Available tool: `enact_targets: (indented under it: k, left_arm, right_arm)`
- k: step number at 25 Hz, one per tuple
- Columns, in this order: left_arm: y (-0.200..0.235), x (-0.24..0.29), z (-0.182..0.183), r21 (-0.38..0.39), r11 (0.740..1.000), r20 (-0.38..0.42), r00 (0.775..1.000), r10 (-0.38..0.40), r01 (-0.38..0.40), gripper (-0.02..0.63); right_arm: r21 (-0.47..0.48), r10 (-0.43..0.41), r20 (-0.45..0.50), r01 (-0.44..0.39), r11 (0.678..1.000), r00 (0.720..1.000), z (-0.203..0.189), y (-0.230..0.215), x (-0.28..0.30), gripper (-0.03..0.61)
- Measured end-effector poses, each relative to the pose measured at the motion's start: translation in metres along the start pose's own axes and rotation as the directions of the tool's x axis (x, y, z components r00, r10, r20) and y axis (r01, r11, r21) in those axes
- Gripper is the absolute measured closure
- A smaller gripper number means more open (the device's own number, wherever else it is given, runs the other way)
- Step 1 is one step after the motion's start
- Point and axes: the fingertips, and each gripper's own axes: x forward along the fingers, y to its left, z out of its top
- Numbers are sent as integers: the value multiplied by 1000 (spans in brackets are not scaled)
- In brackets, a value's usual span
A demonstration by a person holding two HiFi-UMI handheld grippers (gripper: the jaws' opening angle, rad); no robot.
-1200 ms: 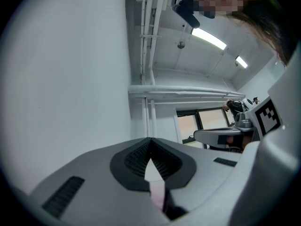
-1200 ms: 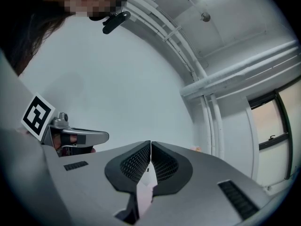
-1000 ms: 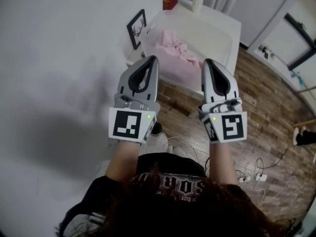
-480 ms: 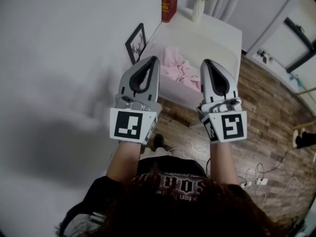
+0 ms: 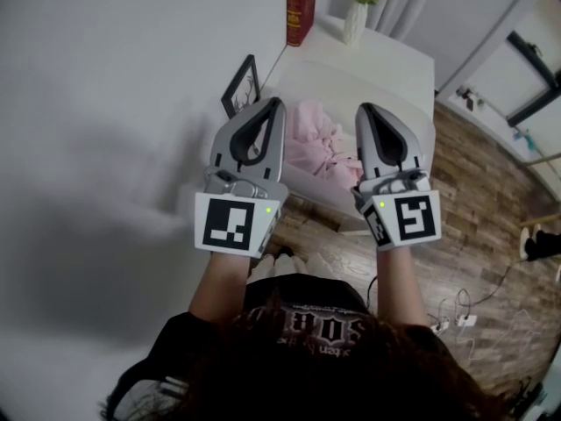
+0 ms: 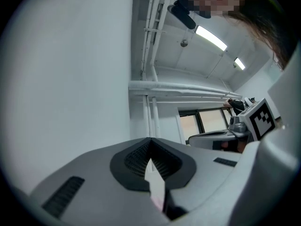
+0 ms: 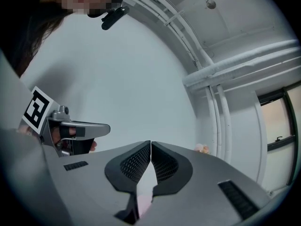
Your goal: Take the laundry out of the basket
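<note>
L: my grey-and-white left gripper [image 5: 271, 107] jaws pinched together, empty | R: matching right gripper [image 5: 367, 112] same | bare forearms [image 5: 223, 281] out front, parallel

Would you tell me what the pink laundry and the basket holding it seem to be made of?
The laundry: soft matte fabric, judging by its crumpled folds. The basket: probably smooth white plastic; its walls look plain and rigid.

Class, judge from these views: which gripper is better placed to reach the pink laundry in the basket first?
Right, narrowly: the left gripper and right gripper both have shut jaws, side by side, but the laundry heaps nearer the right.
</note>
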Motion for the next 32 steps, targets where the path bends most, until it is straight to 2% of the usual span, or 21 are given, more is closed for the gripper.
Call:
enact_targets:
  k: [11,16,22,26,32]
  left_arm:
    - [33,30,-2,-8,999,19,999,-34,34,614]
    - [36,38,-5,-14,999,19,999,-35,35,614]
    - [39,45,-9,0,1000,12,1000,-10,10,614]
    - [47,52,-9,4,1000,11,1000,24,-24,614]
    - [55,58,-8,10,998,7,998,70,-70,614]
  right_arm:
    - [-36,13,-70,-16,999,997,-20,-7,46,551]
    - [-64,53,-103,-60,996,993,-31,-6,56,551]
    - [-47,114,-124,-120,992,986,-45,-8,71,551]
    - [-31,187,-179,-195,980,966,-65,-6,85,551]
    - [37,315,-270,-318,947,910,-85,4,97,548]
